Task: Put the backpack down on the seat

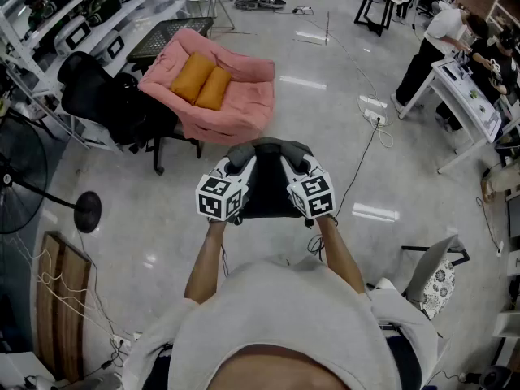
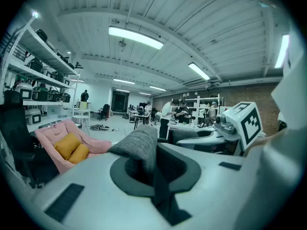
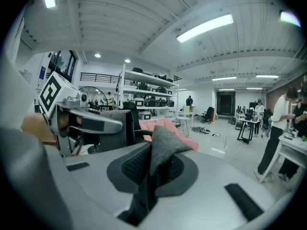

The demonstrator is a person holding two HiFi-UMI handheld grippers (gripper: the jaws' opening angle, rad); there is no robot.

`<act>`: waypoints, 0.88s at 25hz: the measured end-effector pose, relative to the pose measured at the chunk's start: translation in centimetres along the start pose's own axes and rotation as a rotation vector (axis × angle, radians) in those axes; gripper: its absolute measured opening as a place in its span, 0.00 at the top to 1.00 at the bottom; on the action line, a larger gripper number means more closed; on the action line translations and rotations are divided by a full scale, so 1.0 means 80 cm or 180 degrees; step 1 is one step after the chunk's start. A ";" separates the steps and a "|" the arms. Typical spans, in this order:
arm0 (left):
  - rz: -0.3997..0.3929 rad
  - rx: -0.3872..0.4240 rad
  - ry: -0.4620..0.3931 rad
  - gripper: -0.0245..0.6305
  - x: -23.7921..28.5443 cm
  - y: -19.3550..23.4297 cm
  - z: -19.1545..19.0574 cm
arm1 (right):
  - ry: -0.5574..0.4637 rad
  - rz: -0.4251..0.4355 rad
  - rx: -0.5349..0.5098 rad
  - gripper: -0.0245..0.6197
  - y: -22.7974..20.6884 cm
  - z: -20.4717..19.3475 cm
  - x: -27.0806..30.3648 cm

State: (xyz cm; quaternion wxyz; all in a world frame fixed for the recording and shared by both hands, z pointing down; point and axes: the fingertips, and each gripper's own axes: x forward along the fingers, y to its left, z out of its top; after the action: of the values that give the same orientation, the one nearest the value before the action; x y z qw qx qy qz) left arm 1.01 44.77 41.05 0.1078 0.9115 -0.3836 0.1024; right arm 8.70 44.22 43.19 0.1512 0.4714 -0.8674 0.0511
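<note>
Office chair (image 1: 97, 96): blk, I see it upper L, next to shelving (image 1: 57, 10).
Cushions (image 1: 203, 81): 2, orange, side by side.
Fan (image 1: 18, 184): far L edge, round base (image 1: 87, 211) on floor.
White table (image 1: 467, 96): R side, ppl (image 1: 443, 27) bent over it.
Power strip (image 1: 372, 117): on floor w/ cable, center-R.
Wood board (image 1: 61, 299): lower L.
</note>
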 end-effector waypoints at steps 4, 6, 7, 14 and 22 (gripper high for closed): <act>0.0003 -0.0004 0.0006 0.92 -0.005 0.001 -0.003 | 0.0033 0.0006 0.0016 0.92 0.006 -0.004 -0.001; 0.0004 -0.0008 0.0007 0.92 -0.006 0.000 -0.004 | 0.0039 0.0007 0.0023 0.92 0.007 -0.005 -0.001; 0.0005 -0.0012 0.0008 0.92 -0.006 0.000 -0.004 | 0.0043 0.0006 0.0027 0.92 0.007 -0.006 -0.002; 0.0022 -0.0050 0.0029 0.92 -0.010 -0.006 -0.011 | 0.0043 0.0051 0.0086 0.92 0.013 -0.013 -0.009; 0.0086 -0.0126 0.0068 0.92 -0.002 -0.020 -0.022 | 0.0073 0.0143 0.0129 0.92 0.004 -0.027 -0.018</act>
State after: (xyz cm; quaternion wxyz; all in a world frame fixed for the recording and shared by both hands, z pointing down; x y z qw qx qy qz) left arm 1.87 46.46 42.50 0.1286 0.9027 -0.3967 0.1060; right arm 9.60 46.08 44.77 0.1504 0.4541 -0.8747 0.0775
